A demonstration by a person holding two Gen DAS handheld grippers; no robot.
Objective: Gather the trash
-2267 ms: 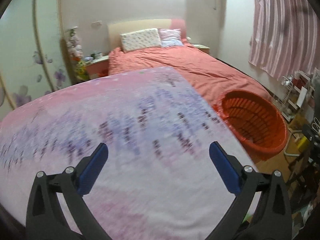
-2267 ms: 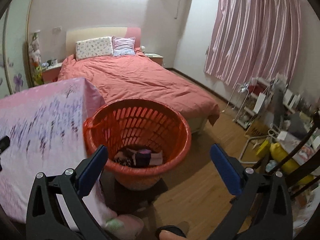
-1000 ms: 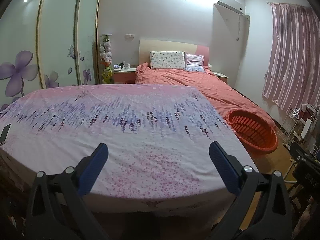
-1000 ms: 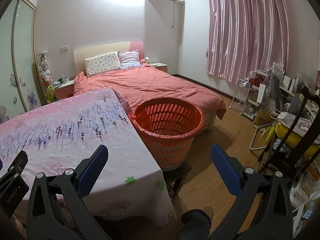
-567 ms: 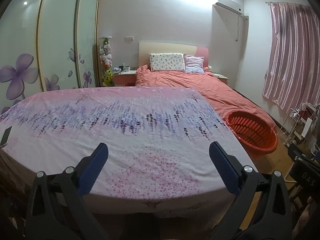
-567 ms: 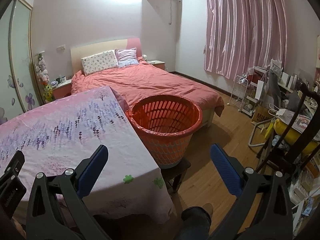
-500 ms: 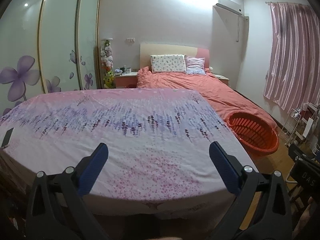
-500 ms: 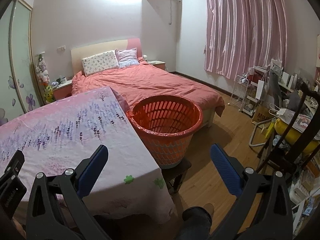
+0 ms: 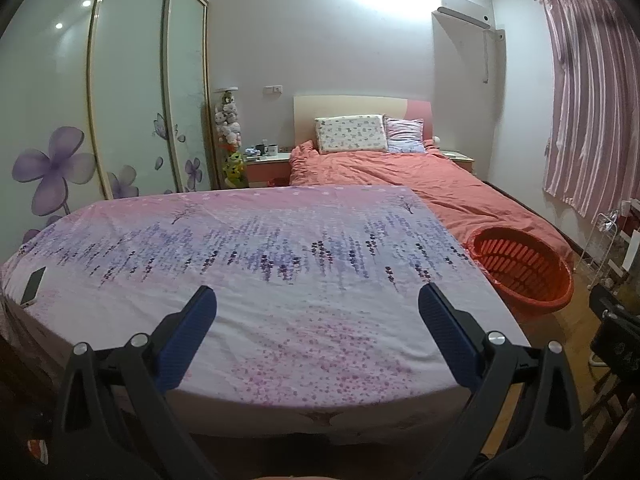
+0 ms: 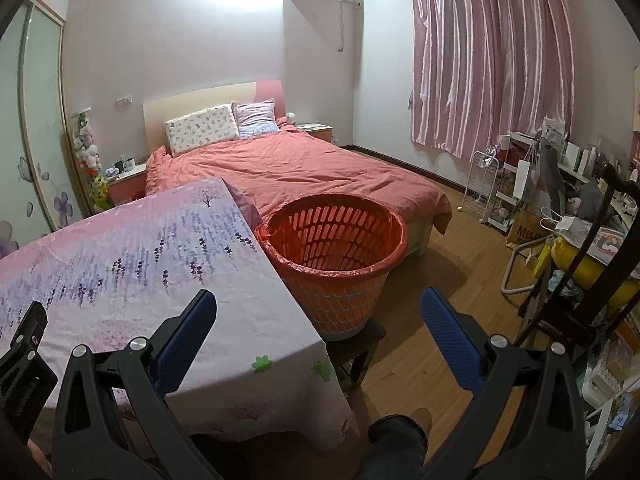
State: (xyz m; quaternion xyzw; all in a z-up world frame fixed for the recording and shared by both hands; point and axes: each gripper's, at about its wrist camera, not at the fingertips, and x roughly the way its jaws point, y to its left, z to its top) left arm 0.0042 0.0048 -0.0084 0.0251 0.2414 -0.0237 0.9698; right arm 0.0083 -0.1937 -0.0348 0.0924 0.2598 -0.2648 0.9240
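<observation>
Both tools are held level with their blue-padded jaws spread wide and nothing between them. The left gripper (image 9: 316,312) hovers over the near edge of a table draped in a lavender-print cloth (image 9: 280,264), and a phone (image 9: 33,286) lies far off to its left. The right gripper (image 10: 318,316) sits at the table's right corner, and just ahead of it an orange basket (image 10: 336,256) lined with a red bag stands on a dark stool (image 10: 360,344), touching the cloth. Beyond that lies a bed (image 10: 304,168).

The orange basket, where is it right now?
In the right wrist view the orange basket sits on a dark stool, between the table's right edge and the bed's foot.
</observation>
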